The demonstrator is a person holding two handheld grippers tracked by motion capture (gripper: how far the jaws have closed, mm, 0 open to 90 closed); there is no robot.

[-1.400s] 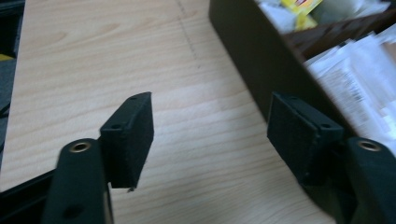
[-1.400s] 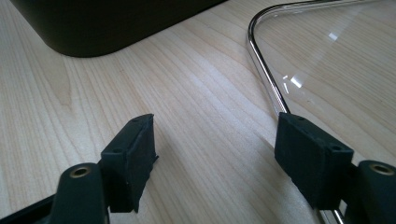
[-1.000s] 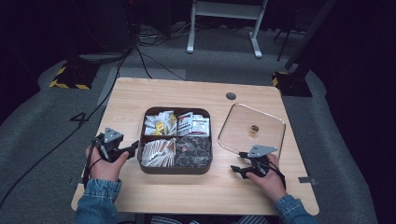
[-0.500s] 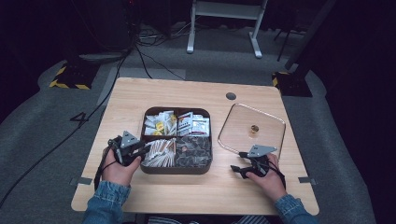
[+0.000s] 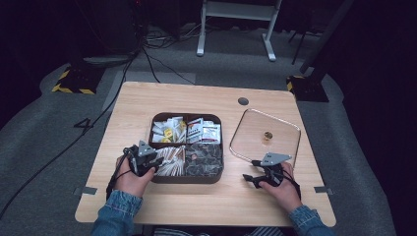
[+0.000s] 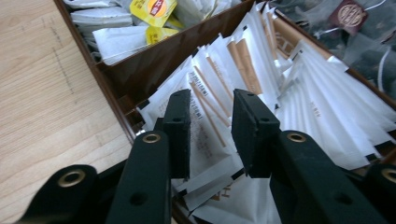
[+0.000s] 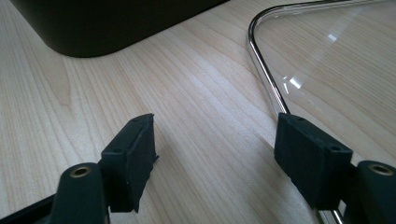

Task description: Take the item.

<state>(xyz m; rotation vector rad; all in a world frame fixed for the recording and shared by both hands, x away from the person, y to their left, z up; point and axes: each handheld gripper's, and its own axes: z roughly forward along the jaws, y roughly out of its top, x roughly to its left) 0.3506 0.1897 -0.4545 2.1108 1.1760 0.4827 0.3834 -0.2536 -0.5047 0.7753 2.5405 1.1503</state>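
In the high view we see the left gripper [image 5: 156, 162] at the lower left of the frame, reaching over the left rim of the dark brown compartment box [image 5: 186, 179] that sits at the middle of the wooden table [image 5: 196, 98]. The left gripper view looks along its two black jaws, which rise from the bottom of the frame over the white sachets [image 6: 299, 116] packed in the box's near-left compartment. The jaws have just been closing, and now they stand a narrow gap apart with a white sachet with a brown stripe [image 6: 210, 126] between them; we cannot tell whether the pads actually press on it. In the upper left of that frame, past a brown divider, lie tea bags with yellow tags [image 6: 147, 9], and in the upper right are dark sachets [image 6: 373, 51]. The right gripper [image 5: 252, 179] rests at the lower right of the high view, on the bare table just beside the near corner of the clear glass lid [image 5: 246, 142], which lies flat to the right of the box with a small brass knob [image 5: 268, 135] at its centre. In the right gripper view its jaws stand spread wide with only wood grain between them, the lid's metal rim [image 7: 264, 70] running down to the right-hand jaw.
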